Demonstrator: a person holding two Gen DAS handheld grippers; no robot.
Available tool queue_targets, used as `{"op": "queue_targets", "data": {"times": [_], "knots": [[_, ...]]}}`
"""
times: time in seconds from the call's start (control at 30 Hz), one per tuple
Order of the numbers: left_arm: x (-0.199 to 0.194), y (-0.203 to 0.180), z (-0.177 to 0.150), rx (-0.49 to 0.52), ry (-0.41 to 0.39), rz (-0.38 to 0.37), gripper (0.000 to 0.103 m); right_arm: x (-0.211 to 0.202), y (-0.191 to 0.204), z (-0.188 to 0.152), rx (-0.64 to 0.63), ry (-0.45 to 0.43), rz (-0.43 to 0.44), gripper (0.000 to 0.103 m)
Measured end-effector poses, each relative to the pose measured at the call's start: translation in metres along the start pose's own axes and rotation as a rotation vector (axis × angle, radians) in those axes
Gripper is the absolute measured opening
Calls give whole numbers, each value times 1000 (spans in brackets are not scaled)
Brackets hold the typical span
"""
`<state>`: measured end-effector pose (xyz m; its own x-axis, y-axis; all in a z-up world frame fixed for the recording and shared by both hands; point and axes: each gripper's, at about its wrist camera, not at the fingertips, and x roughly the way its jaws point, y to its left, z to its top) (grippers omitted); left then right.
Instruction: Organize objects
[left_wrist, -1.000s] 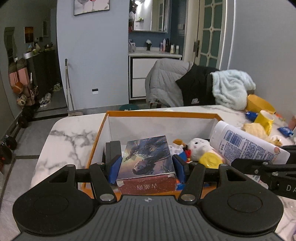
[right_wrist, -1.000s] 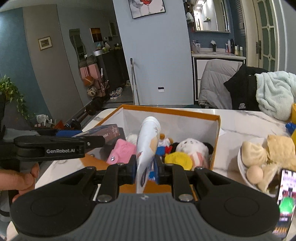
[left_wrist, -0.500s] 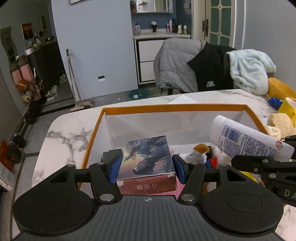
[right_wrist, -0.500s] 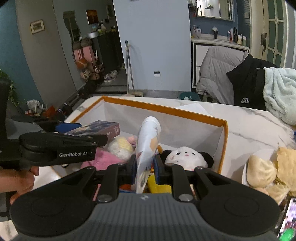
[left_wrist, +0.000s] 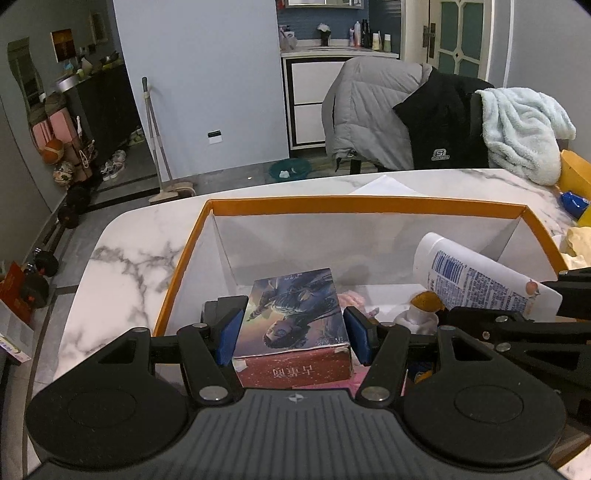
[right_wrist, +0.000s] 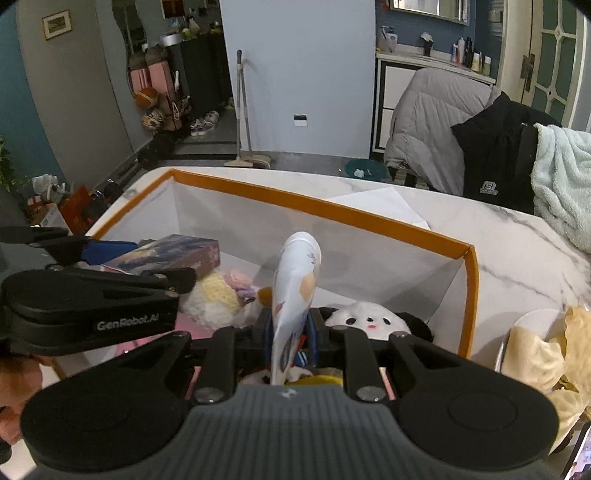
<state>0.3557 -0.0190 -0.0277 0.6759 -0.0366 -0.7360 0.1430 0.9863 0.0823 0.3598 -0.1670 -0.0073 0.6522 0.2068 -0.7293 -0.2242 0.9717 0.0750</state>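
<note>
Looking along the left wrist view, I see my left gripper (left_wrist: 293, 328) at lower centre, its blue pads (left_wrist: 229, 332) closed against both sides of a card box (left_wrist: 293, 321), held over the orange-rimmed bin (left_wrist: 354, 203). A white tube (left_wrist: 484, 280) slants in at right of frame. In the right wrist view, my right gripper (right_wrist: 291, 334) at lower centre pinches that white tube (right_wrist: 295, 284) nearly shut, upright above the bin (right_wrist: 317, 206); a panda plush (right_wrist: 369, 317) lies just right of it, the card box (right_wrist: 170, 254) at left.
</note>
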Motion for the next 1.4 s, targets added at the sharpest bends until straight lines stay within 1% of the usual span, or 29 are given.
{"op": "queue_targets", "data": {"times": [0.1, 0.2, 0.23, 0.27, 0.3, 0.33, 0.37, 0.67, 0.9, 1.03, 1.27, 1.4], "knots": [[3, -2, 2, 3, 8, 8, 70, 6, -1, -2, 0, 17, -10, 21], [9, -1, 3, 0, 36, 21, 72, 11, -1, -4, 0, 32, -18, 22], [9, 0, 3, -4, 30, 16, 73, 11, -3, -3, 13, 32, -13, 24], [9, 1, 3, -6, 27, 19, 75, 10, -4, -2, 26, 30, -10, 30], [9, 0, 3, -8, 24, 32, 81, 10, -5, -2, 36, 30, -9, 37], [7, 0, 3, -7, 20, 45, 86, 9, -6, -2, 43, 29, -13, 51], [6, -1, 3, -3, 14, 56, 87, 8, -7, -1, 48, 20, -13, 53], [-5, 4, 4, 0, -3, 64, 87, -2, -10, -6, 64, 3, -16, 56], [-17, 6, -1, 4, -9, 52, 87, -14, -11, -7, 66, -8, -19, 57], [-29, 7, -4, 6, -17, 40, 87, -29, -6, -9, 59, -27, -22, 61], [-58, 13, -11, -23, -51, 10, 87, -62, 1, -16, 46, -62, -15, 62], [-76, 15, -17, -18, -74, 7, 88, -85, 6, -23, 38, -84, -9, 64]]}}
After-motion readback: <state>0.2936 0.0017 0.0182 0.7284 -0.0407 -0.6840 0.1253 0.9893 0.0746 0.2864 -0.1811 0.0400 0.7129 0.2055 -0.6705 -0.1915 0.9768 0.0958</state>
